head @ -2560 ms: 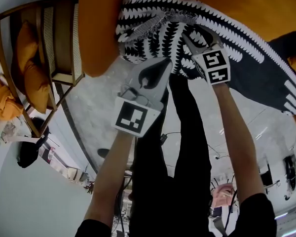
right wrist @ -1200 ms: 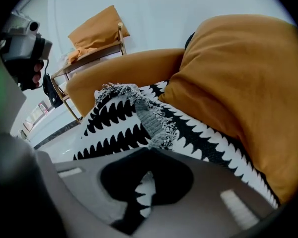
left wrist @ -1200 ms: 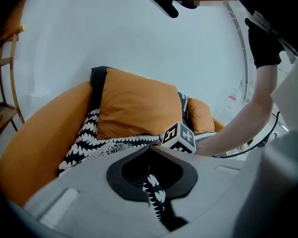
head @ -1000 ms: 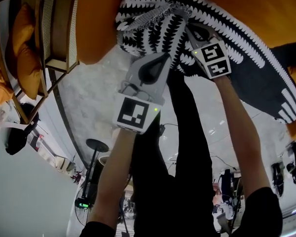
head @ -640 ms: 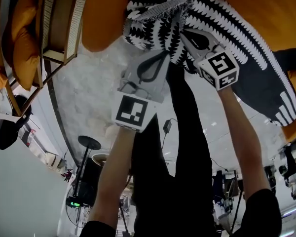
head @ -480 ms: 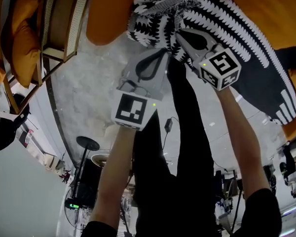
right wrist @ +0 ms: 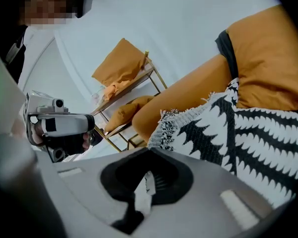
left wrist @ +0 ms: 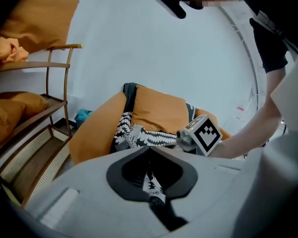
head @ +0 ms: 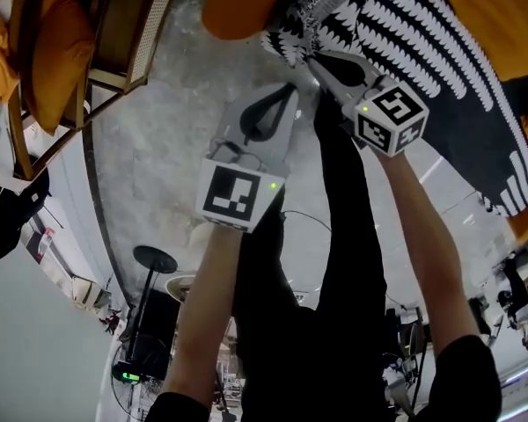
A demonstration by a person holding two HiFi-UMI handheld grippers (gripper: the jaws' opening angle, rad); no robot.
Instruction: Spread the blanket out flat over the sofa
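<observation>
The black-and-white patterned blanket point(head: 414, 51) lies bunched over the orange sofa point(head: 246, 7) at the top of the head view. My left gripper point(head: 286, 90) is shut on a small strip of the blanket's edge, which shows pinched between its jaws point(left wrist: 151, 185). Just to its right, my right gripper point(head: 317, 60) is shut on another bit of the same edge point(right wrist: 144, 190). From there the blanket point(right wrist: 238, 133) runs across the sofa cushion point(right wrist: 268, 68). The two grippers sit close together in front of the sofa point(left wrist: 159, 113).
A wooden rack with woven shelves point(head: 123, 42) holding orange cushions point(head: 57, 69) stands left of the sofa, also seen in the left gripper view point(left wrist: 35, 133). Grey floor point(head: 158, 174) lies below. A black stand point(head: 154, 258) and a dark bag point(head: 9, 227) sit further off.
Both grippers have pulled back from the sofa with the blanket's edge held. In the head view the sofa, the blanket and the rack have slid toward the top and right.
</observation>
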